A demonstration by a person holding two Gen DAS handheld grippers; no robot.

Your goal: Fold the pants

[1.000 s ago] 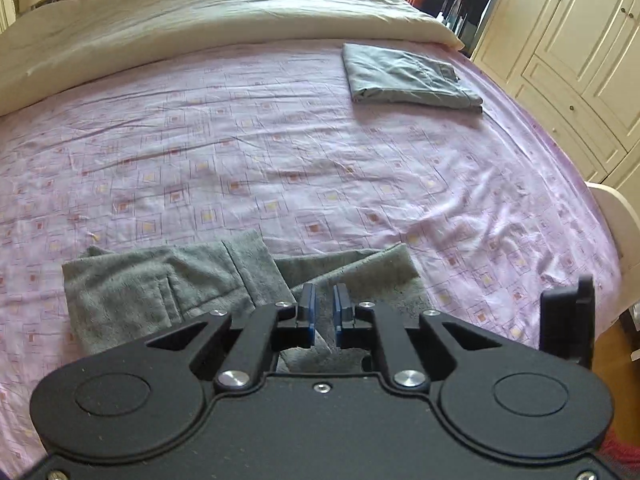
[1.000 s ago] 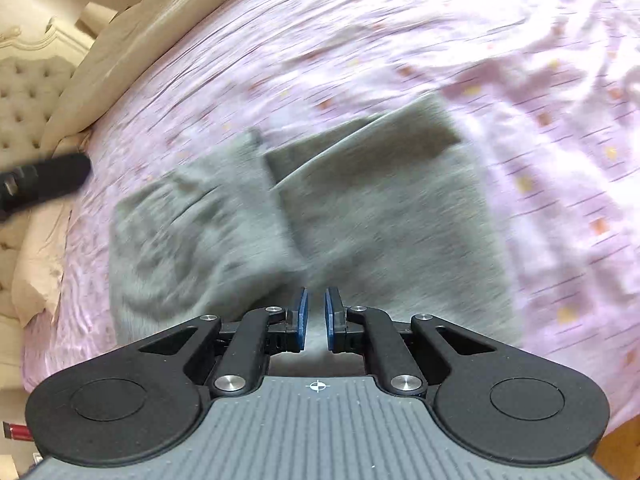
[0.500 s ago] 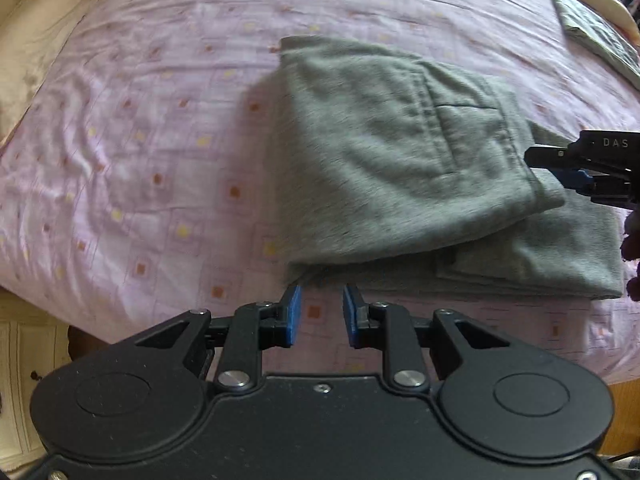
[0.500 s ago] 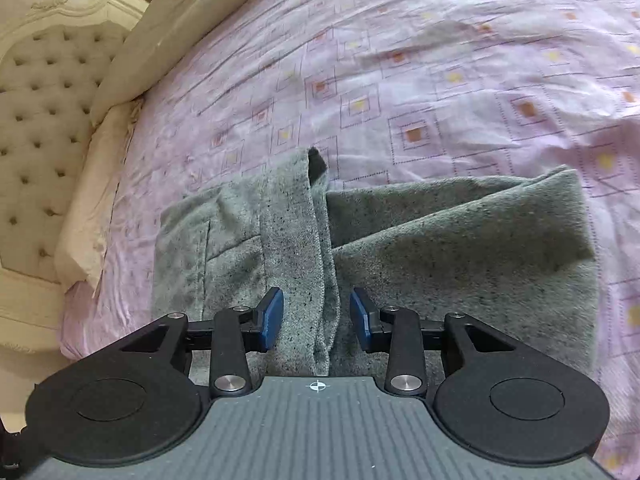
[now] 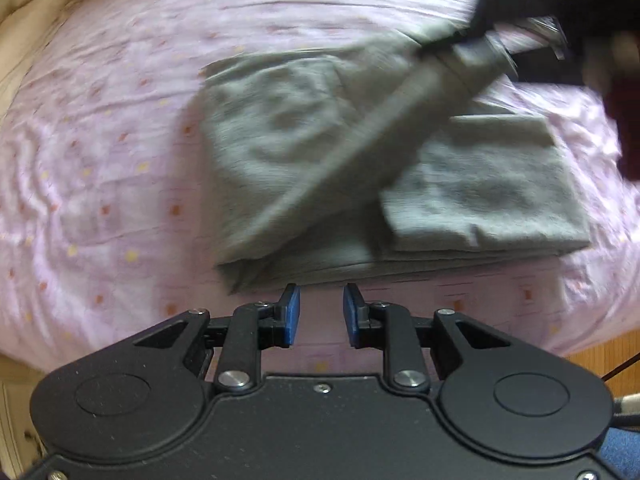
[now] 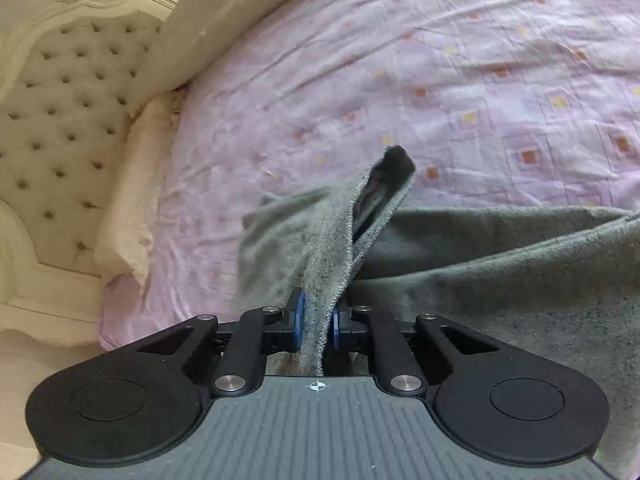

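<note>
1. We see the grey pants (image 5: 304,168) lying part-folded on the pink patterned bedsheet (image 5: 104,128), near the bed's front edge.
2. Our left gripper (image 5: 319,312) hangs just short of the pants' near edge – blue pads apart, nothing btwn them, only sheet below.
3. Our right gripper (image 6: 317,320) is closing on a thick hem edge of the pants (image 6: 332,240); the cloth sits btwn both blue pads and they press on it.
4. From that grip the fabric rises as a lifted ridge, w/ an open fold at its tip, while the rest spreads flat to the right in the right wrist view.
5. In the left wrist view the right gripper (image 5: 516,12) shows blurred at top right, a taut band of cloth running down from it across the pile.
6. A cream tufted headboard (image 6: 68,120) and cream cover (image 6: 216,16) sit at the bed's far left – well apart from the pants.
</note>
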